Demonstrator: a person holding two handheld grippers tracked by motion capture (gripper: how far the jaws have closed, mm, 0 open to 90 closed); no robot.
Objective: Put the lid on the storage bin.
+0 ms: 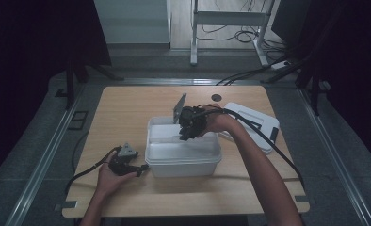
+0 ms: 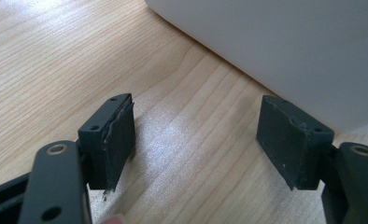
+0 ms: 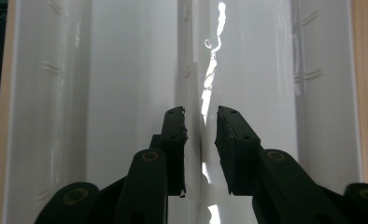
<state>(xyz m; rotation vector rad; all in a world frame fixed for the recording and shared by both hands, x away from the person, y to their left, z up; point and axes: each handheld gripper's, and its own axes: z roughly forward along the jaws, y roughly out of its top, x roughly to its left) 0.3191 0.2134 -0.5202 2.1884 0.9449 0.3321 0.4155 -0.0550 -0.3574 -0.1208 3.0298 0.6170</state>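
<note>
A white plastic box (image 1: 183,157) stands open in the middle of the wooden table (image 1: 127,113). My right gripper (image 1: 187,134) points down into it from the right. In the right gripper view, my right gripper (image 3: 201,140) has its jaws drawn close on either side of a thin white divider (image 3: 205,84) that runs along the box's inside. My left gripper (image 1: 143,167) rests on the table by the box's front left corner. In the left gripper view, my left gripper (image 2: 196,140) is open over bare wood, with the box wall (image 2: 289,46) just beyond it.
The box's white lid (image 1: 252,125) lies flat on the table to the right of the box. A small dark round mark (image 1: 215,97) sits near the table's far edge. Cables trail from both grippers over the table's front corners.
</note>
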